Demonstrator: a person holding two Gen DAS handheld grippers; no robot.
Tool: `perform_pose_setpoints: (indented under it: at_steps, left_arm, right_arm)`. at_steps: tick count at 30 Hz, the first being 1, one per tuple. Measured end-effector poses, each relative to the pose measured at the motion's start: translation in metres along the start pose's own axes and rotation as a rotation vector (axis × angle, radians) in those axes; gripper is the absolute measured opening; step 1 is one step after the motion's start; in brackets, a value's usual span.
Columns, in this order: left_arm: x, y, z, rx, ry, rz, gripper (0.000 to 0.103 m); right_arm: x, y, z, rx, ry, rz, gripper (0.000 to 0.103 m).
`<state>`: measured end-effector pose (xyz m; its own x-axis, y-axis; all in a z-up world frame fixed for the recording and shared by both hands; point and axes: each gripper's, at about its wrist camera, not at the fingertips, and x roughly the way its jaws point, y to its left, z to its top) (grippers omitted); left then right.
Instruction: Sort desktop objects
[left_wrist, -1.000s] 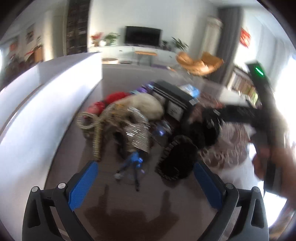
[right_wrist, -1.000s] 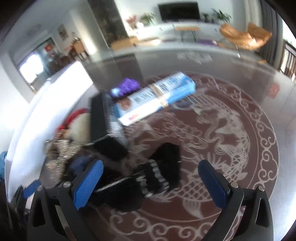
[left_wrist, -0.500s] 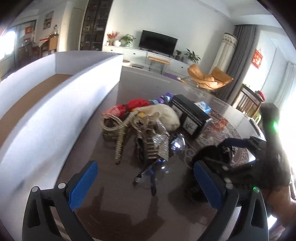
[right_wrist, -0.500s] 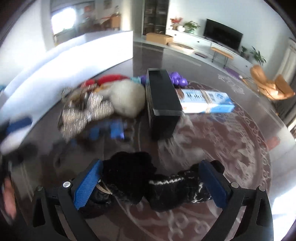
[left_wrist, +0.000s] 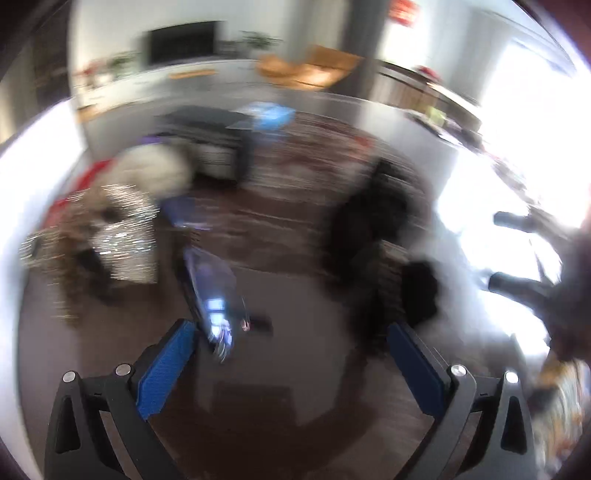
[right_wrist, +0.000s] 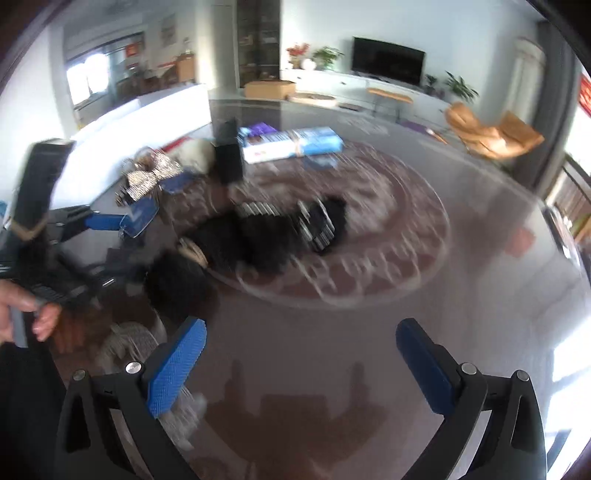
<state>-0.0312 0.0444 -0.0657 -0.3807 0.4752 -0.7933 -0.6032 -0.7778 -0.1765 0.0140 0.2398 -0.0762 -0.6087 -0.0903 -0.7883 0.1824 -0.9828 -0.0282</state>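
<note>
Everything in the left wrist view is motion-blurred. My left gripper (left_wrist: 291, 354) is open low over the dark table, and a small blue translucent object (left_wrist: 214, 291) lies just ahead of its left finger, ungripped. Black furry items (left_wrist: 373, 221) lie ahead to the right, and a glittery silver item (left_wrist: 122, 229) and a white fluffy item (left_wrist: 155, 166) to the left. My right gripper (right_wrist: 301, 365) is open with nothing between its fingers. The black furry items (right_wrist: 266, 236) lie ahead of it on the round patterned mat (right_wrist: 406, 229). The blue object (right_wrist: 142, 218) sits at far left.
A black box (right_wrist: 229, 155), a blue-and-white carton (right_wrist: 291, 144) and a purple item (right_wrist: 258, 130) sit at the back of the table. A long white box (right_wrist: 147, 122) runs along the left. A hand (right_wrist: 22, 314) holds the other tool at left. A pale woven item (right_wrist: 125, 343) lies near my right gripper's left finger.
My left gripper has swung right and dropped closer to the blue object. My right gripper has pulled back from the black furry items, which now lie farther ahead.
</note>
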Motion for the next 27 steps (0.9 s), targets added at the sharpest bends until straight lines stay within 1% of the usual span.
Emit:
perform_pose_setpoints:
  at_steps: [1, 4, 6, 8, 9, 11, 12, 15, 17, 18, 21, 23, 24, 25, 26, 27]
  left_arm:
    - [-0.002, -0.007, -0.002, 0.009, 0.001, -0.027, 0.103]
    - [-0.01, -0.008, -0.003, 0.0, -0.03, 0.026, 0.103]
    - [-0.012, 0.006, -0.003, -0.065, -0.037, 0.051, 0.103]
    - [-0.011, 0.026, -0.005, -0.165, -0.026, 0.025, 0.103]
    - [-0.013, 0.032, -0.005, -0.198, -0.041, -0.001, 0.103]
    - [-0.01, 0.036, 0.0, -0.232, -0.034, -0.019, 0.103]
    - [-0.008, 0.036, 0.002, -0.242, -0.032, -0.019, 0.103]
    - [-0.004, 0.039, 0.012, -0.294, -0.031, 0.017, 0.103]
    - [0.004, 0.042, 0.024, -0.341, -0.018, 0.053, 0.103]
    - [0.009, 0.041, 0.032, -0.353, -0.001, 0.086, 0.103]
    - [0.027, 0.036, 0.05, -0.347, 0.071, 0.234, 0.103]
    - [0.037, 0.033, 0.056, -0.317, 0.093, 0.328, 0.103]
    - [0.04, 0.03, 0.056, -0.295, 0.093, 0.367, 0.098]
    - [0.038, 0.025, 0.054, -0.268, 0.074, 0.387, 0.091]
    - [0.034, 0.025, 0.051, -0.263, 0.053, 0.387, 0.085]
    - [0.029, 0.025, 0.045, -0.252, 0.036, 0.385, 0.071]
  right_arm:
    - [0.003, -0.003, -0.004, 0.016, 0.014, -0.001, 0.103]
    - [0.015, -0.016, -0.013, 0.068, 0.075, 0.011, 0.103]
    - [0.018, -0.019, -0.019, 0.076, 0.095, 0.017, 0.103]
    - [0.019, -0.016, -0.019, 0.061, 0.092, 0.004, 0.103]
    - [0.02, -0.013, -0.02, 0.05, 0.088, -0.001, 0.103]
    - [0.02, -0.009, -0.021, 0.041, 0.075, -0.005, 0.103]
    - [0.02, -0.009, -0.023, 0.042, 0.063, -0.009, 0.103]
    - [0.02, -0.008, -0.027, 0.052, 0.04, -0.016, 0.103]
    - [0.02, -0.007, -0.027, 0.057, 0.034, -0.021, 0.103]
    - [0.021, -0.007, -0.026, 0.059, 0.032, -0.022, 0.103]
    - [0.022, -0.007, -0.026, 0.062, 0.03, -0.024, 0.103]
    - [0.022, -0.007, -0.026, 0.062, 0.029, -0.023, 0.103]
    - [0.022, -0.007, -0.025, 0.063, 0.028, -0.022, 0.103]
    - [0.021, -0.008, -0.026, 0.064, 0.026, -0.02, 0.103]
    - [0.021, -0.008, -0.026, 0.067, 0.024, -0.017, 0.103]
    - [0.021, -0.009, -0.026, 0.071, 0.021, -0.012, 0.103]
